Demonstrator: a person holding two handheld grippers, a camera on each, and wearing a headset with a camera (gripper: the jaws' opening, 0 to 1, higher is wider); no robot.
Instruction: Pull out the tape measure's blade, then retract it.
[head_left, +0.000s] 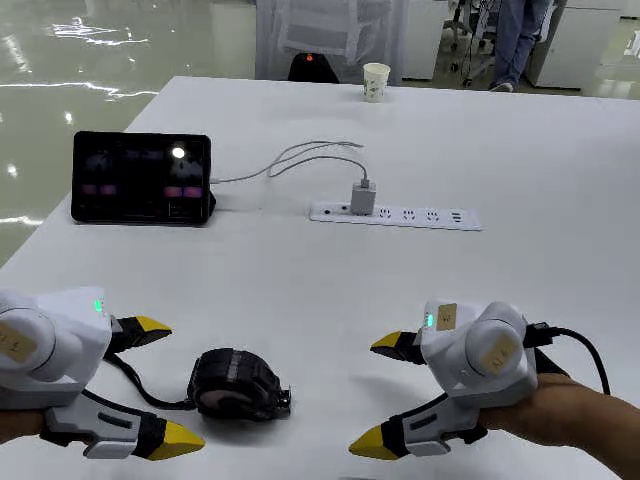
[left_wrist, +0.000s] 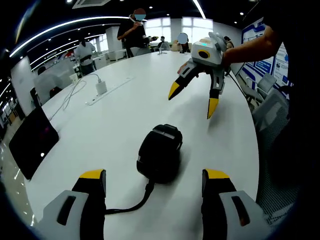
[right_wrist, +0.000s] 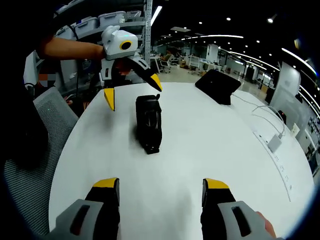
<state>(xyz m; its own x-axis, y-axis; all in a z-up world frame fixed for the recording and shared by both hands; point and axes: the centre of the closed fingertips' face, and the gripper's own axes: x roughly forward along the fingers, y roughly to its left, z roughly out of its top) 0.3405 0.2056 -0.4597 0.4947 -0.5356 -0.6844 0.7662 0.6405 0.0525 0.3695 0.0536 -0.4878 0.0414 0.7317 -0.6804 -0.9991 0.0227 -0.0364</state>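
A black tape measure lies on the white table near its front edge, its blade pulled in and a black wrist loop trailing to the left. It also lies just ahead of the jaws in the left gripper view, tape measure, and farther off in the right gripper view, tape measure. My left gripper stands open just left of it, yellow tips on either side of the loop, not touching the case. My right gripper is open to the right, a short gap away, holding nothing.
A black tablet stands at the back left, with a white cable running to a charger in the power strip. A paper cup sits at the far edge. People stand beyond the table in the left gripper view.
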